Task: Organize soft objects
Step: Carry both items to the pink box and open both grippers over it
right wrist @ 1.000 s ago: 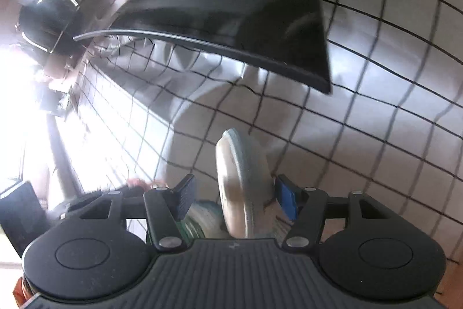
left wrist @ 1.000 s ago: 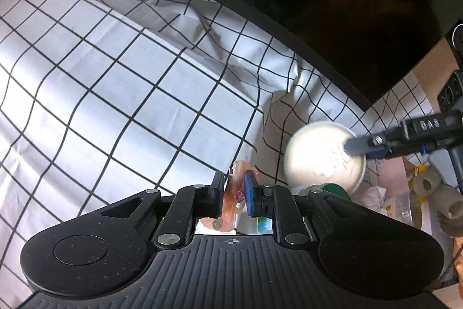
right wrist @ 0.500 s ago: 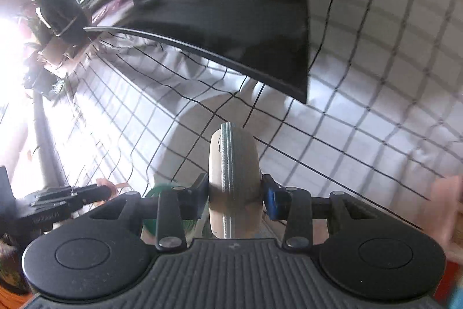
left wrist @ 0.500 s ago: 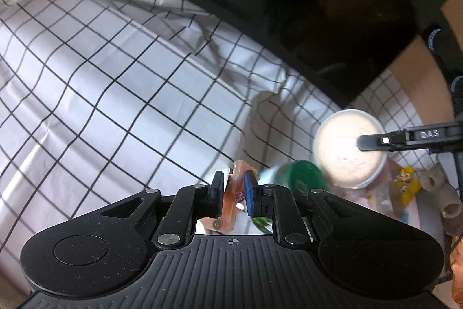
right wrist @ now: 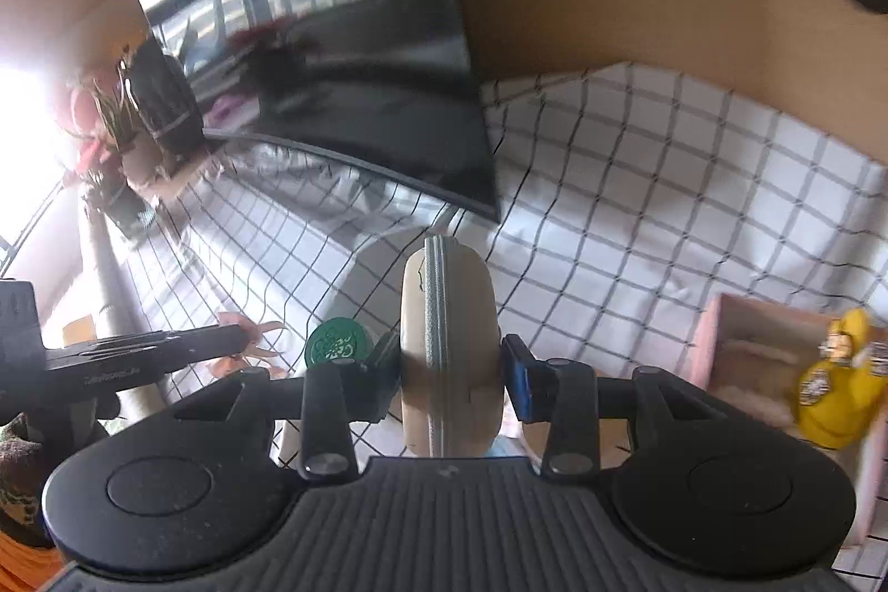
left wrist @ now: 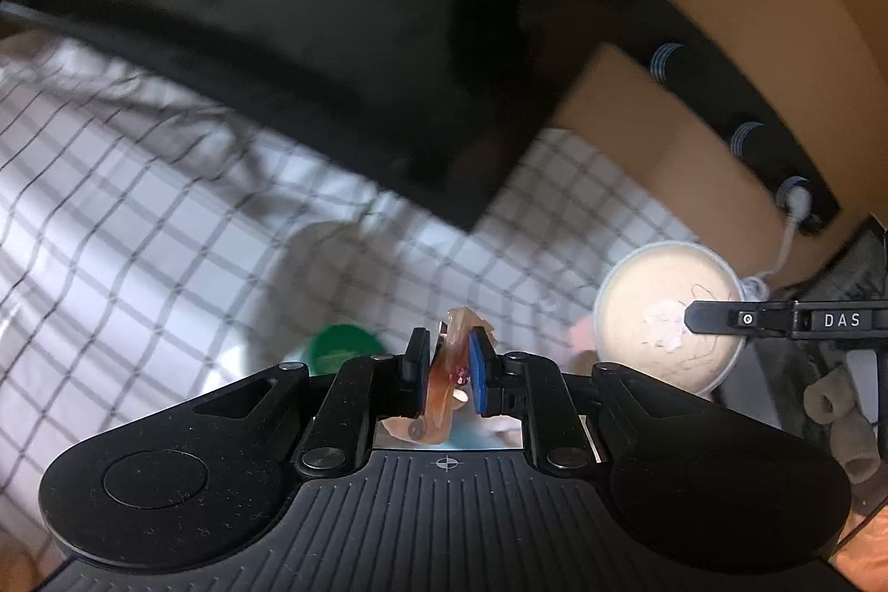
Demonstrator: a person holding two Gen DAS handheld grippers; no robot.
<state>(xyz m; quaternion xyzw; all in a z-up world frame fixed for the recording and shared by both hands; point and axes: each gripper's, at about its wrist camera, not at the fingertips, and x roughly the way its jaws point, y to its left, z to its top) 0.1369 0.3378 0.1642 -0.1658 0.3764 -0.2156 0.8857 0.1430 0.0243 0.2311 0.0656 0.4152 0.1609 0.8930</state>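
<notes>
My left gripper (left wrist: 448, 359) is shut on a soft, translucent orange toy (left wrist: 444, 384) and holds it above the checked cloth (left wrist: 139, 203). In the right wrist view that toy (right wrist: 250, 342) sticks out past the left gripper's fingertips. My right gripper (right wrist: 449, 359) is shut on a round beige zip case (right wrist: 449, 331), held on edge between the pads. The left wrist view shows the case's flat face (left wrist: 649, 309) with one right finger (left wrist: 716, 317) across it. A green round lid (left wrist: 344, 348) sits on the cloth below both grippers.
A black monitor (right wrist: 355, 92) stands at the back of the cloth-covered table, against a brown wall. A pink box (right wrist: 743, 353) with a yellow plush toy (right wrist: 838, 375) lies at the right. Grey tube-shaped soft pieces (left wrist: 838, 403) and a black power strip (left wrist: 743, 137) are at the far right.
Both grippers have risen and drawn back, each carrying its object. The right jaws, open around the round case a second ago, have shut on it. The green lid is uncovered.
</notes>
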